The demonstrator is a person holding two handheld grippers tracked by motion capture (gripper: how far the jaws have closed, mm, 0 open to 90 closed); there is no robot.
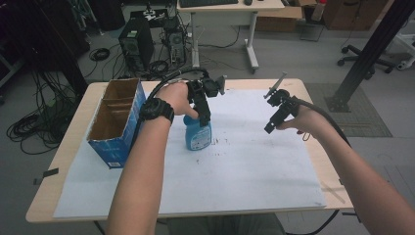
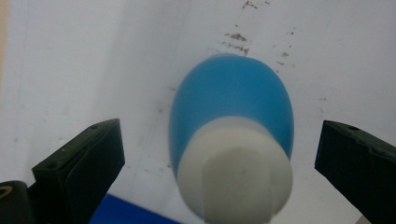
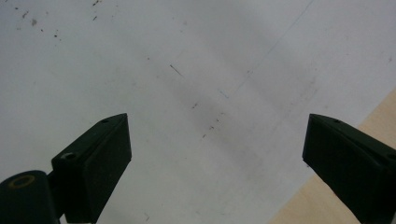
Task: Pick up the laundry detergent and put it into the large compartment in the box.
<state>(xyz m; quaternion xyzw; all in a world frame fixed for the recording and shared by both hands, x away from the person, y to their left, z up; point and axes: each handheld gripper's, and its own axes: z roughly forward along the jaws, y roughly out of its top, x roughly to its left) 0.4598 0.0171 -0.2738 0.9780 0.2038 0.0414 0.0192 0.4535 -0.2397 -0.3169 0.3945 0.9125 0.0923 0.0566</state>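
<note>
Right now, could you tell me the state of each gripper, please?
Left gripper: open, jaws either side of the blue bottle, not touching it.
Right gripper: open, holding nothing, above the white sheet.

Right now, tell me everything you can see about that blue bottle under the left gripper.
The blue bottle stands upright on the white paper sheet, right of the blue cardboard box. It looks like plastic, with a rounded blue body, a white cap and a pale label on its front. The left gripper hangs over it, jaws open on either side of the cap without touching it. Its contents cannot be made out.
</note>
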